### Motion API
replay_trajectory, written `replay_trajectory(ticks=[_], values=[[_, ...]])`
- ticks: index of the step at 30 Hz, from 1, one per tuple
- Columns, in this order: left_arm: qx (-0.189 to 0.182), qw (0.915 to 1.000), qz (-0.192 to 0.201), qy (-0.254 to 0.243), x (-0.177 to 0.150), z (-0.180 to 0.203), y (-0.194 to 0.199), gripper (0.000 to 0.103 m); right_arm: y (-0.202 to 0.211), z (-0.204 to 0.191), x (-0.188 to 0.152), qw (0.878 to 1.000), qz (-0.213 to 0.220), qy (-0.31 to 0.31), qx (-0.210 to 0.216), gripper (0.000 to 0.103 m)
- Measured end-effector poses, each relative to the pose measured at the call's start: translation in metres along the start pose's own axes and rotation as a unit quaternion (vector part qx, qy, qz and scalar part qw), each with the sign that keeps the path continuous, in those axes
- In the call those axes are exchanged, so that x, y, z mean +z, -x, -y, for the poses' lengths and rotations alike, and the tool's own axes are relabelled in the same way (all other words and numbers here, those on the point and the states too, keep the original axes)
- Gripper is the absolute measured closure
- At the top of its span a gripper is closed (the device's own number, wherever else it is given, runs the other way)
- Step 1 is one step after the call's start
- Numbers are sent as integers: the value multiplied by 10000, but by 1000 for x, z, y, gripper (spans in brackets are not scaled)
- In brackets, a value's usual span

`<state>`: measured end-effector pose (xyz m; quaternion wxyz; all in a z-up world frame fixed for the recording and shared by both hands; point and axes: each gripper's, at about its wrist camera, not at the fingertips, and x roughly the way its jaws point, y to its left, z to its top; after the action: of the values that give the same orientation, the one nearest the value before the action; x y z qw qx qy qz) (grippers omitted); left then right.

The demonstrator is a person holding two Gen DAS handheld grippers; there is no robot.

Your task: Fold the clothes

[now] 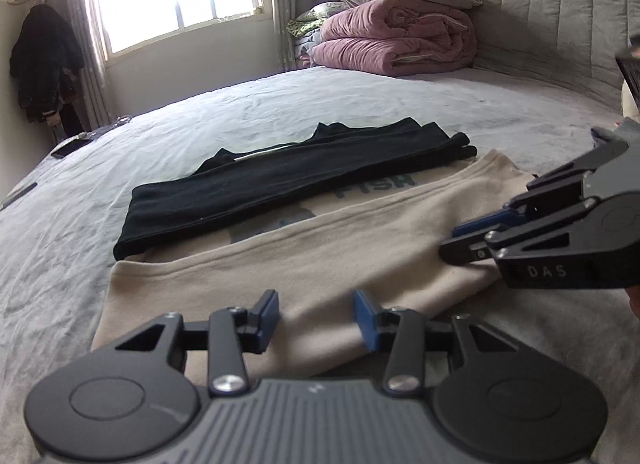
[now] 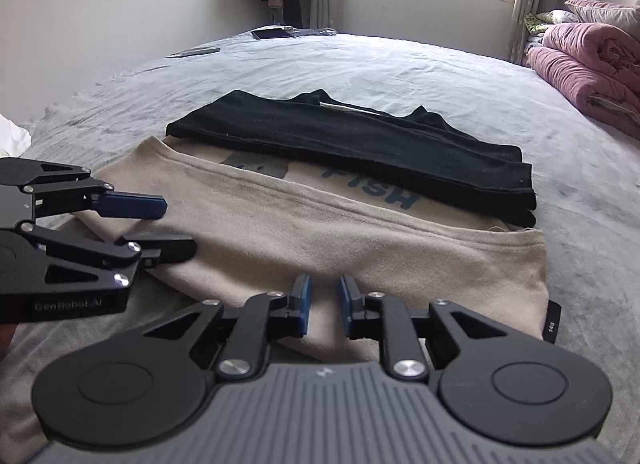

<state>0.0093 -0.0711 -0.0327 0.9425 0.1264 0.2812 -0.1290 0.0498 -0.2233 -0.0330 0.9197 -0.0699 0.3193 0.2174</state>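
Left wrist view: beige cotton T-shirt with blue print point(image 1: 320, 260) lies on the grey bed sheet point(image 1: 280, 104), already folded over on the near side, long axis running left-right across both views. Left gripper point(image 1: 316, 316) sits right at the near folded edge, jaws moderately apart, cloth under the gap but pads not pinching it. Right gripper point(image 1: 472, 240) is further along the same edge toward the right end — jaws narrow, a slim gap showing in its own view point(image 2: 324, 304), nothing clamped that I can see. Folded black garment point(image 1: 288, 180) lies across the shirt's far half, parallel to it. Both grippers are about equally near the edge; next fold likely needs both to pinch it. Readable text: "FISH" on the shirt, "140" on the black side tag point(image 2: 552, 322), "DAS" on the right gripper, "GenRobot.AI" on the left one.
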Motion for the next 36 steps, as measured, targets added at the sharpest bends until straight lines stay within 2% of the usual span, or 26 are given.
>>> replay_trajectory(ticks=[2,6,8,17,22,30,36], values=[[55,10000,3,-80,1,3,-5,58,-3,-1,3,10000,25,5,-7,82],[41,9999,-76,94,6,-4,-11,53,-8,0,6,10000,63,-1,-7,82],[43,9999,-98,135,6,-8,-13,47,-9,1,7,9999,75,68,-45,83],[93,9968,-164,778,-2,-55,-14,40,-2,30,4,9991,-12,-248,-357,82],[186,9952,-150,949,-6,-74,-11,40,0,41,4,9975,-85,-279,-640,82],[292,9917,-189,1241,-9,-101,-12,40,8,78,-1,9909,-193,-802,-1064,82],[433,9895,-193,1366,-14,-118,-8,43,14,88,-2,9881,-191,-1034,-1125,82]])
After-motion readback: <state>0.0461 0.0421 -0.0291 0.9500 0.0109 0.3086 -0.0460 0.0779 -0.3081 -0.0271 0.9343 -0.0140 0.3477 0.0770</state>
